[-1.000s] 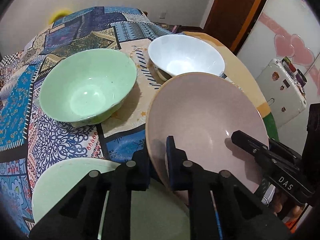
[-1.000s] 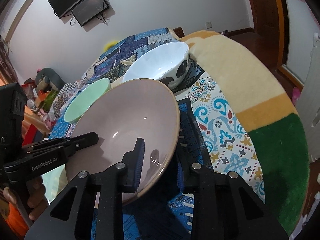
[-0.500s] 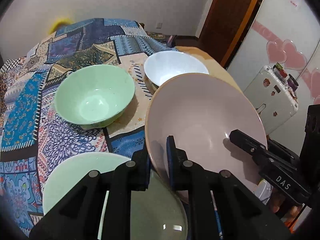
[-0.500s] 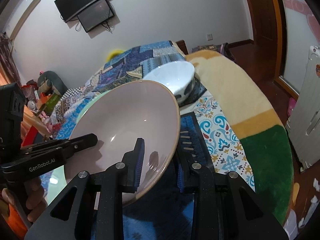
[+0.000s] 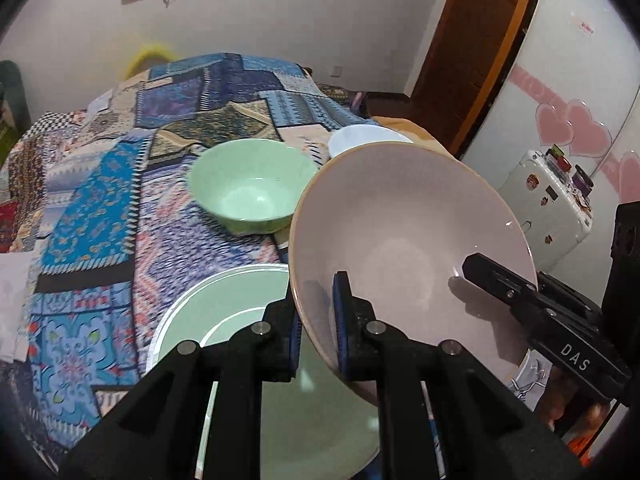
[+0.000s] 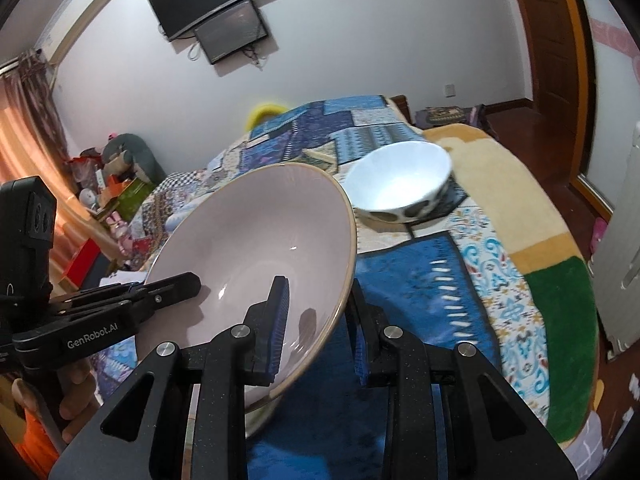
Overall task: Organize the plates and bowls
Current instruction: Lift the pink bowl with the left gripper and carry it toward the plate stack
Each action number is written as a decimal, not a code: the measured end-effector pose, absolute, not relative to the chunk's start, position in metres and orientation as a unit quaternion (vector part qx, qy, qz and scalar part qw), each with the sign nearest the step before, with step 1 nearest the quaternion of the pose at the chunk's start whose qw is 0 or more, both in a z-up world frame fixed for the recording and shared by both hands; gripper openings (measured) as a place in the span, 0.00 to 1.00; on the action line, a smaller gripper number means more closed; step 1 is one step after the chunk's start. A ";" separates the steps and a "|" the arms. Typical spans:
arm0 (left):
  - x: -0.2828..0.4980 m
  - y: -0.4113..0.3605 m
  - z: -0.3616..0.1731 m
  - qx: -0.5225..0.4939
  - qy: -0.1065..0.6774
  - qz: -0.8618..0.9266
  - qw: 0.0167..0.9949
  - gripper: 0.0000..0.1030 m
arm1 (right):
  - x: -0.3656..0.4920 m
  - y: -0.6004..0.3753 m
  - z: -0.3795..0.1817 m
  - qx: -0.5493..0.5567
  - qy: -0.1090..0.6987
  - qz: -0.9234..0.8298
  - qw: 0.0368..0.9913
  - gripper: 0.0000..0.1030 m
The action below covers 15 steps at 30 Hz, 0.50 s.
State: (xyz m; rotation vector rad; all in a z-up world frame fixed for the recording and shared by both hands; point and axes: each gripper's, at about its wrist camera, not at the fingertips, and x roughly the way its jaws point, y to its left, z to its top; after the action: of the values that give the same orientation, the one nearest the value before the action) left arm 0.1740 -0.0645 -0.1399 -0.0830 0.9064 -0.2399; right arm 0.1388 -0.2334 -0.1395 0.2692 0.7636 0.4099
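Pink and shallow, the wide bowl [image 5: 412,240] is pinched at its rim from two sides. The left hand-held gripper [image 5: 316,334] is clenched on the bowl's left edge, one blue-padded finger inside the rim and the other outside it. The right hand-held gripper [image 6: 318,322] straddles the opposite edge with one pad inside against the bowl wall and the other pad outside; in the right wrist view a small gap shows between the outer pad and the rim, so a firm clamp there I cannot tell. The bowl is tilted and held above the patchwork bedspread [image 5: 92,216], not resting on it.

Below the left hand-held gripper lies a pale green plate [image 5: 240,312], flat on the bed and partly under the pink bowl. Beyond it a green bowl [image 5: 252,184] sits upright on the spread, just beside the pink bowl's far rim. A white bowl [image 6: 400,184] with dark spots on its outside stands farther back, near a yellow blanket [image 6: 516,192]. A dark screen [image 6: 212,8] hangs on the wall
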 end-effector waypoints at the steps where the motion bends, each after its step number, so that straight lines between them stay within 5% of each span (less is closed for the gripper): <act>1: 0.170 -0.059 -0.138 -0.041 0.435 -0.112 0.893 0.13 | 0.138 -0.230 -0.139 0.130 0.369 0.203 0.898 0.25; 15: 0.117 0.032 -0.125 -0.074 0.410 -0.051 0.908 0.13 | 0.128 -0.146 -0.135 0.093 0.372 0.272 0.883 0.25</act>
State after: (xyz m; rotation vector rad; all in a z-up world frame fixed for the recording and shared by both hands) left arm 0.1165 0.0321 -0.1252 -0.1522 0.8469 -0.1045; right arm 0.1281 -0.1464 -0.1353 0.1937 0.7755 0.5653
